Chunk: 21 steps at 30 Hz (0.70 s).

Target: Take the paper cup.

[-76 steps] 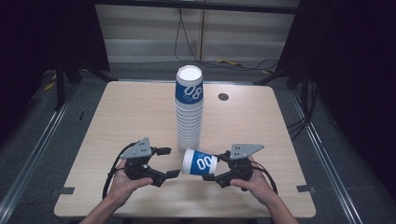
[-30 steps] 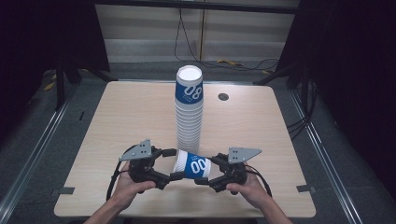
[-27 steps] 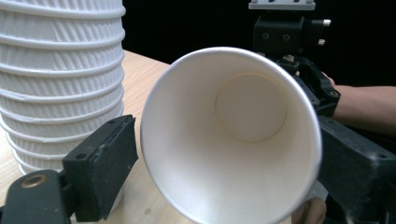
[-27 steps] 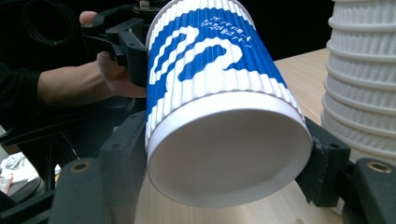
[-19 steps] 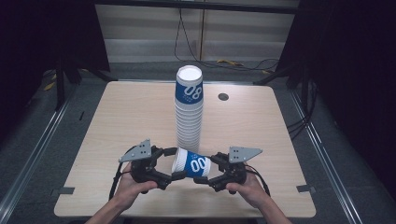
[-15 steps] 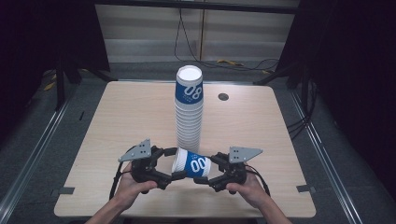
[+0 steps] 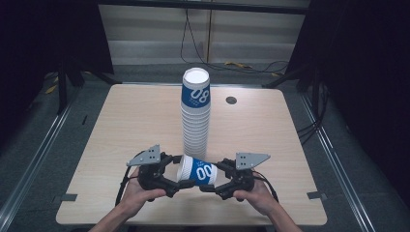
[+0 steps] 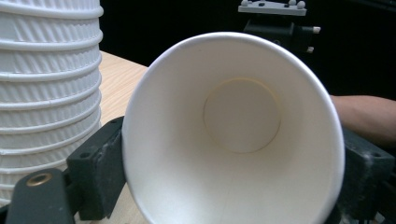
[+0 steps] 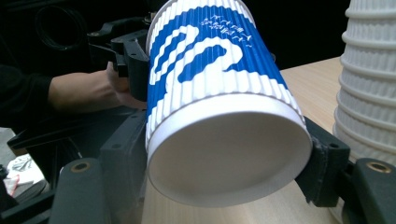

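Both the left hand-held gripper and right hand-held gripper pinch one sideways blue-and-white paper cup, jaws spread cup-wide, beside the cup stack.

Cup stack top, base cut off; cup hides jaw tips.
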Available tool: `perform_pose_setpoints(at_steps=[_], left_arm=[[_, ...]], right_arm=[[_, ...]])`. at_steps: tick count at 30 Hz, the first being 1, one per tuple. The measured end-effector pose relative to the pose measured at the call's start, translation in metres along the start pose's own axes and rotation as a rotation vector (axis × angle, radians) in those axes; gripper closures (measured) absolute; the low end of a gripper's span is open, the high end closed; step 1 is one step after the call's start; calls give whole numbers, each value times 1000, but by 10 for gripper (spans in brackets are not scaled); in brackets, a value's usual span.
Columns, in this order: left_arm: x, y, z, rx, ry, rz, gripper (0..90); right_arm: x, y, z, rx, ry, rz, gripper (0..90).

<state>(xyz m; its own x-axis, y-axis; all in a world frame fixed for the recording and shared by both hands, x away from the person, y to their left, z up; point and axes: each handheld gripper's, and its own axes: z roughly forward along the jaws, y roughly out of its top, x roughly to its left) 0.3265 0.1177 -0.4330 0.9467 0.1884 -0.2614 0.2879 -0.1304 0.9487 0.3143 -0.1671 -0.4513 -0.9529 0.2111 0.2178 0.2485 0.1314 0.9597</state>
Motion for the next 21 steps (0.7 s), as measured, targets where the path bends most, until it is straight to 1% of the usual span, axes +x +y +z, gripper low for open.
perform_pose_setpoints(at_steps=[2, 3, 5, 6, 7, 9, 11, 13, 15, 17, 18, 19, 21], left_arm=[[0, 0, 0, 10, -3, 10, 149], [0, 0, -1, 10, -2, 9, 152], [0, 0, -1, 11, -5, 18, 154], [0, 0, -1, 13, -6, 21, 161], [-1, 0, -1, 18, -4, 25, 162], [-2, 0, 0, 20, -4, 24, 171], [-3, 1, 0, 22, -14, 28, 176], [-4, 1, 1, 32, -5, 35, 176], [-4, 1, 1, 32, -6, 32, 176], [-4, 1, 0, 35, 0, 36, 177], [-4, 1, 0, 31, -5, 30, 177], [-4, 2, 0, 33, -5, 32, 177], [-4, 3, -1, 36, 0, 32, 177]], right_arm=[[-1, -1, 0, 9, 9, 4, 285], [-1, -1, 0, 19, 10, 8, 281], [-1, -1, 1, 23, 9, 12, 275], [-1, -1, 1, 35, 0, 5, 263], [-1, -2, 2, 41, 0, 4, 258], [-1, -2, 2, 49, -2, 10, 250], [-1, -4, 3, 77, 6, 23, 244], [-1, -4, 3, 88, 0, 19, 243], [-1, -4, 3, 90, -1, 23, 242], [-1, -5, 4, 96, 1, 37, 233], [-1, -5, 4, 102, -2, 43, 216], [-2, -6, 4, 132, -7, 67, 199], [-2, -6, 4, 142, -8, 69, 198]])
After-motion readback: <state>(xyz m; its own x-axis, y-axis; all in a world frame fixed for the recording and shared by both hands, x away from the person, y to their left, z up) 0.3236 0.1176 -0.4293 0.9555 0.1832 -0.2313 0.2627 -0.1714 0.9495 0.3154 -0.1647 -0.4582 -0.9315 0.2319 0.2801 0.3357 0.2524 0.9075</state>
